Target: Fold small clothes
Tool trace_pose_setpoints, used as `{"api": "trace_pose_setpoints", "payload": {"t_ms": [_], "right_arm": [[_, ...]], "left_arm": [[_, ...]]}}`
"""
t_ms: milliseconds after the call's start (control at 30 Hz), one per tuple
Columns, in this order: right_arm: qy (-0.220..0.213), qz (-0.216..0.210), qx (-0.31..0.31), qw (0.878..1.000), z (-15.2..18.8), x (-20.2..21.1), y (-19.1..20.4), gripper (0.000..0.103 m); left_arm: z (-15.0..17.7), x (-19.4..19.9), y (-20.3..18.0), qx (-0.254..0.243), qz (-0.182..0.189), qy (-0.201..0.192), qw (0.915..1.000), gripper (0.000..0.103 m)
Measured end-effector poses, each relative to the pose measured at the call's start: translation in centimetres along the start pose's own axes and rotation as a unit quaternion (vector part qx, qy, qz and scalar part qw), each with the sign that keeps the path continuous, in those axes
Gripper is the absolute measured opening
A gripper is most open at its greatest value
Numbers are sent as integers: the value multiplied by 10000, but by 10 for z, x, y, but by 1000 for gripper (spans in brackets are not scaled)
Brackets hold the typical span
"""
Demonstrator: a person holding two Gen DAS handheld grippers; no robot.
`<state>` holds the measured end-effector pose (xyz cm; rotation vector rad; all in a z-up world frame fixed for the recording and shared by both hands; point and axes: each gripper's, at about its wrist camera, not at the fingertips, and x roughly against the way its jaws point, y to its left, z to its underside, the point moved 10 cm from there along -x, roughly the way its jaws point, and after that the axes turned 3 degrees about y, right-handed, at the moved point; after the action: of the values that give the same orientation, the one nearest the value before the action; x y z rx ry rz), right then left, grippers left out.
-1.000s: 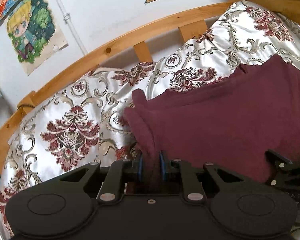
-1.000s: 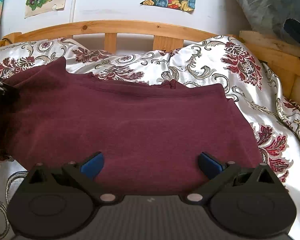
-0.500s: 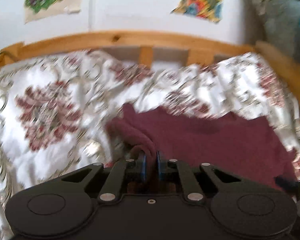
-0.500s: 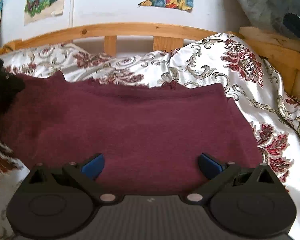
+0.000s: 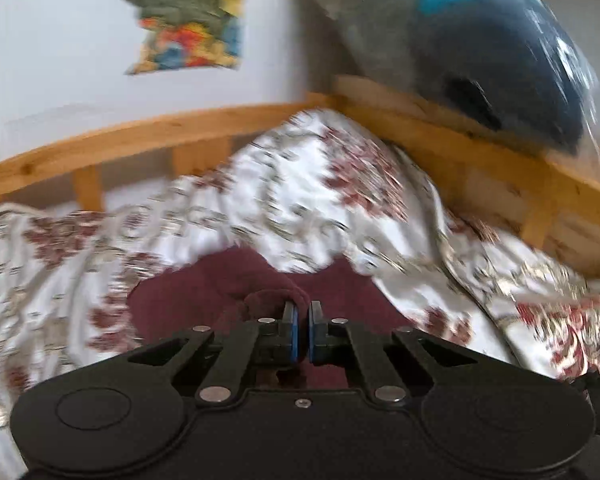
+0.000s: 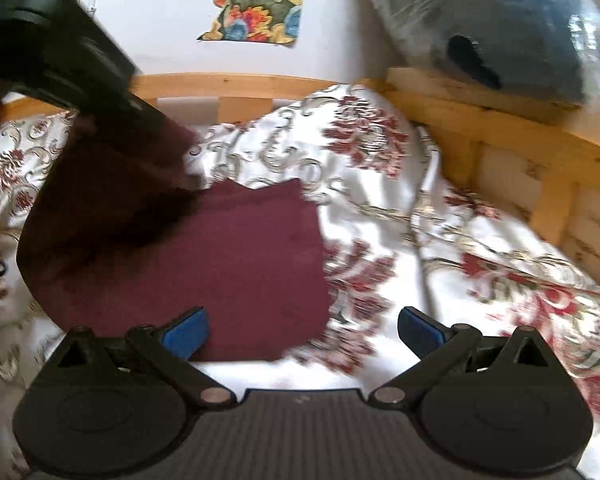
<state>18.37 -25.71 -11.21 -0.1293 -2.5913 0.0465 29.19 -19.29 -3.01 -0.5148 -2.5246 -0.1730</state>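
A maroon garment [image 6: 240,264] lies on the floral bedspread [image 6: 380,184]. In the right wrist view its left part is lifted and hangs from my left gripper [image 6: 72,60], which is up at the upper left and carries the cloth over the rest of the piece. In the left wrist view my left gripper [image 5: 303,308] is shut, with a bunched fold of the maroon garment [image 5: 204,300] pinched at its tips. My right gripper [image 6: 303,332] is open, low over the garment's near right corner, with nothing between its pads.
A wooden bed frame [image 6: 480,120] runs along the back and right side. A plastic-wrapped bundle [image 6: 520,28] rests on the right rail. Posters [image 6: 256,0] hang on the white wall. Bare bedspread [image 5: 340,200] spreads to the right of the garment.
My left gripper has risen and swung right with the garment's left edge, laying it over the rest. My right gripper, still open, has shifted right to the garment's edge.
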Motion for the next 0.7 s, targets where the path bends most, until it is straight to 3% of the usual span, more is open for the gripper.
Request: {"api": "trace_pose_setpoints", "payload": {"t_ms": [200, 367, 433, 467, 500, 600, 700], "right_arm": [[251, 77, -290, 9992, 23, -1, -24, 103], [323, 67, -539, 9980, 32, 2, -33, 103], [318, 71, -549, 9980, 31, 3, -34, 103], [309, 77, -548, 9980, 31, 3, -33, 103], [295, 80, -547, 9980, 30, 4, -32, 103], [291, 89, -563, 9979, 26, 3, -30, 103], [274, 93, -570, 9980, 21, 2, -29, 103]], "left_arm": [[39, -44, -34, 208, 471, 714, 9961, 4], [51, -39, -27, 518, 849, 842, 9915, 8], [48, -30, -26, 583, 1193, 828, 9877, 25], [47, -24, -28, 591, 1410, 846, 9846, 40], [45, -18, -30, 616, 1674, 850, 9803, 48], [44, 3, -31, 482, 2151, 805, 9721, 56], [46, 21, -20, 281, 2047, 663, 9762, 70]]}}
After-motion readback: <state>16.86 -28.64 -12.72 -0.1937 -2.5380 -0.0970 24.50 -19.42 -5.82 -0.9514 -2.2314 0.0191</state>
